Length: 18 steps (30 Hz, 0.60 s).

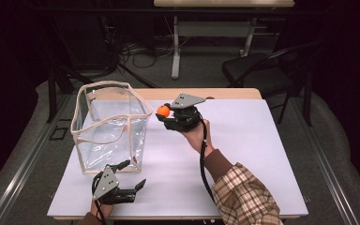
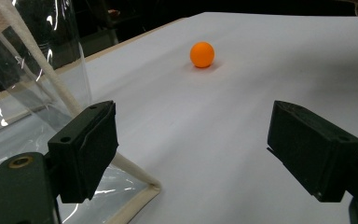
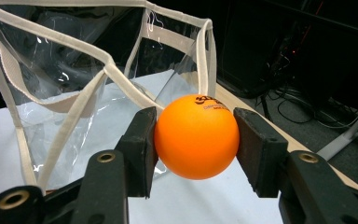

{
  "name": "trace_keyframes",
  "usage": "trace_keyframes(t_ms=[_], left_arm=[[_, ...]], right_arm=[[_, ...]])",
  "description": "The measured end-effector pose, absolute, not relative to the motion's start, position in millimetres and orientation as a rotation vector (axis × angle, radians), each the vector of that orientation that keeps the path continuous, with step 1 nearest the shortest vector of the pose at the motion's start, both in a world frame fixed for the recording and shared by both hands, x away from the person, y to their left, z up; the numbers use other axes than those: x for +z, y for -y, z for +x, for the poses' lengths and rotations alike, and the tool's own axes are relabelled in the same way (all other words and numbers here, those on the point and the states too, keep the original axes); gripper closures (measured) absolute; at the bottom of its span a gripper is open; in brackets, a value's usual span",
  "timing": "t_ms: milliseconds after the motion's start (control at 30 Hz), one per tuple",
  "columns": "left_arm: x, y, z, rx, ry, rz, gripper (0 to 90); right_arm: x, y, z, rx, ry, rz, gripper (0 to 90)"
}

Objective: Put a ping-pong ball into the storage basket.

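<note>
A clear plastic bag (image 1: 110,126) with cream trim stands open on the left of the white table (image 1: 253,154). My right gripper (image 1: 162,115) hovers just right of the bag's rim, shut on an orange ball (image 1: 163,111). In the right gripper view the ball (image 3: 196,136) sits squeezed between the jaws of this gripper (image 3: 196,154), with the bag (image 3: 74,79) straight ahead. My left gripper (image 1: 135,173) rests open near the bag's front corner. In the left gripper view its jaws (image 2: 209,149) are wide apart and hold nothing. Beyond them an orange ball (image 2: 201,54) lies on the table, with the bag (image 2: 32,70) at the left.
A black chair (image 1: 262,70) stands behind the table's far right corner. The legs of another table (image 1: 176,47) and loose cables (image 1: 140,54) are on the floor behind. The table's wooden far edge (image 1: 225,93) shows beyond the white top.
</note>
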<state>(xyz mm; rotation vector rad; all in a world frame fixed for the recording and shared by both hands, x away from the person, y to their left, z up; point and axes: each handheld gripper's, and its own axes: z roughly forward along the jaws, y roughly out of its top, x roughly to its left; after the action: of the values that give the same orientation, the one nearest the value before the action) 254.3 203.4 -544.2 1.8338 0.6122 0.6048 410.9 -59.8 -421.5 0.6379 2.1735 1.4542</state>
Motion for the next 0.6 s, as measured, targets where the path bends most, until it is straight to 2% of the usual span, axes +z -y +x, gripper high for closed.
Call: trace_keyframes(t_ms=[600], left_arm=[[-544,-203,255,0.604,-0.611,1.837,15.9]], right_arm=[[-409,47,421,1.455,-2.162,0.614,51.2]])
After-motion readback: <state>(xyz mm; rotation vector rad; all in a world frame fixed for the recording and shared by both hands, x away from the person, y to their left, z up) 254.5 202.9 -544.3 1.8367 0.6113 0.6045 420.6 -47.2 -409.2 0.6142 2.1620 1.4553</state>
